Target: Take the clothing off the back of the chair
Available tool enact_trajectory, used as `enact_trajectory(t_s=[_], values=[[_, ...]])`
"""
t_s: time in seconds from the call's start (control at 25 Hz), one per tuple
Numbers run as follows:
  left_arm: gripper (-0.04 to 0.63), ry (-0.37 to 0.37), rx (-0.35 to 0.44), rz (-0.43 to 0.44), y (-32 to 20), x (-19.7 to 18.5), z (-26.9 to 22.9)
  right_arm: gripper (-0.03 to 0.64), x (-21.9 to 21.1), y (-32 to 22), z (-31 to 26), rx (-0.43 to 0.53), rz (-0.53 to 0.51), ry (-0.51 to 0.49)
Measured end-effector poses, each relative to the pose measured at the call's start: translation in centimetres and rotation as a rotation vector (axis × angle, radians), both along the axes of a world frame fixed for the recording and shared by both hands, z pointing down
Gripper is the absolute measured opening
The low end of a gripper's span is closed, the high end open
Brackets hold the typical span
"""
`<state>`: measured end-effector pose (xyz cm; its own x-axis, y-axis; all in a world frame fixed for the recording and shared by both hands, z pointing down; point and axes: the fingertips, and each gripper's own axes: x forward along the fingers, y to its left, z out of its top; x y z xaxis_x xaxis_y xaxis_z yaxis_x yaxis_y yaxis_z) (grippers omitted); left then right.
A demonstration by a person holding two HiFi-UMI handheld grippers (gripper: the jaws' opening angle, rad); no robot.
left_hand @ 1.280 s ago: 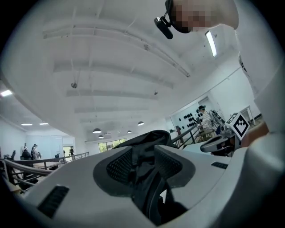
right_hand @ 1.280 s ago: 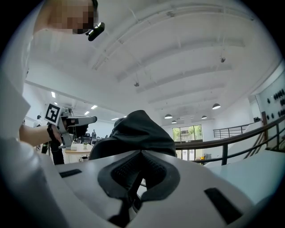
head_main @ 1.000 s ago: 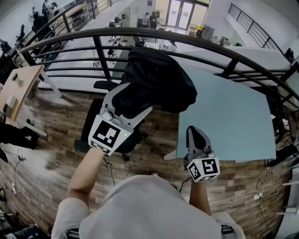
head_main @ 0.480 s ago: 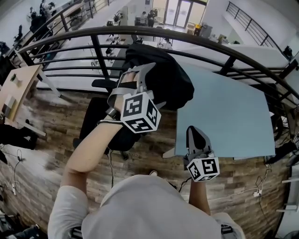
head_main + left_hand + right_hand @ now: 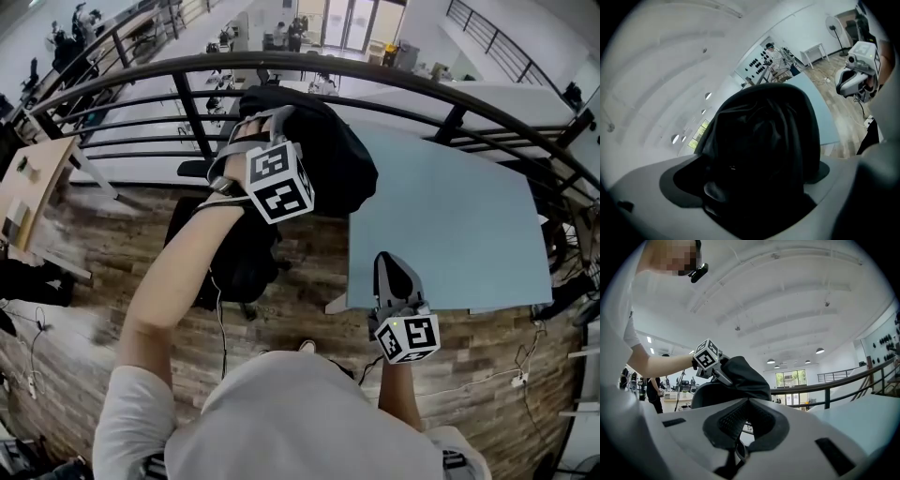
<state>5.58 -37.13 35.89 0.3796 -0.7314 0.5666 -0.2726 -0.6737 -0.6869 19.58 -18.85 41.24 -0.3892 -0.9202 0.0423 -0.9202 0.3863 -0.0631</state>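
Black clothing (image 5: 323, 164) is draped over the back of a black office chair (image 5: 220, 258). My left gripper (image 5: 267, 131) reaches over the garment's top edge on the left. Its jaws have just been opening and stand wide. In the left gripper view the dark clothing (image 5: 764, 140) fills the gap between them, and I see no pad pressing on it. My right gripper (image 5: 394, 277) hangs lower, near the table's front corner, shut and empty. The right gripper view has its tips (image 5: 747, 401) meeting, with the clothing (image 5: 747, 376) and the left gripper's marker cube (image 5: 707, 354) beyond.
A light blue table (image 5: 450, 225) stands to the right of the chair, touching the garment's side. A black curved railing (image 5: 187, 103) runs behind both. The floor is wood plank, with a cable (image 5: 220, 328) under the chair. A wooden desk (image 5: 33, 183) sits far left.
My left gripper swung from the chair's left side up onto the garment's top, rolled so that its cube faces up, and its jaws opened wider. The right gripper has stayed put.
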Motion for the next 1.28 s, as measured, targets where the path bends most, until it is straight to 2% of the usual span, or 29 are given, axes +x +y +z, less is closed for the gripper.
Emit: enact_trajectory(t_s=[0.08, 0.32, 0.48, 0.64, 0.8, 1.04, 1.16, 1.28], values=[[0.586, 0.017, -0.053, -0.005, -0.5, -0.1, 0.1, 0.020, 0.2, 0.0, 0.1, -0.005, 0.001, 0.001], [0.586, -0.011, -0.173, 0.017, -0.9, 0.9, 1.2, 0.020, 0.5, 0.0, 0.6, -0.017, -0.006, 0.003], [0.586, 0.082, -0.234, 0.005, -1.7, 1.6, 2.6, 0.020, 0.7, -0.1, 0.8, -0.023, -0.010, 0.002], [0.575, 0.149, -0.210, -0.035, -2.5, 1.7, 2.9, 0.020, 0.8, -0.2, 0.8, -0.025, -0.013, 0.000], [0.423, 0.172, -0.196, -0.066, -2.7, 2.1, 3.1, 0.020, 0.7, -0.1, 0.7, -0.020, -0.028, -0.001], [0.198, 0.114, -0.090, -0.080, -3.6, 2.3, 2.5, 0.020, 0.9, 0.5, 0.5, -0.015, -0.027, -0.001], [0.124, 0.125, -0.058, -0.091, -3.9, 2.0, 2.0, 0.020, 1.7, 1.0, 0.6, -0.018, -0.014, -0.005], [0.074, 0.173, -0.043, -0.096, -4.0, 1.6, 1.4, 0.020, 2.6, 1.4, 0.8, -0.023, -0.002, -0.010]])
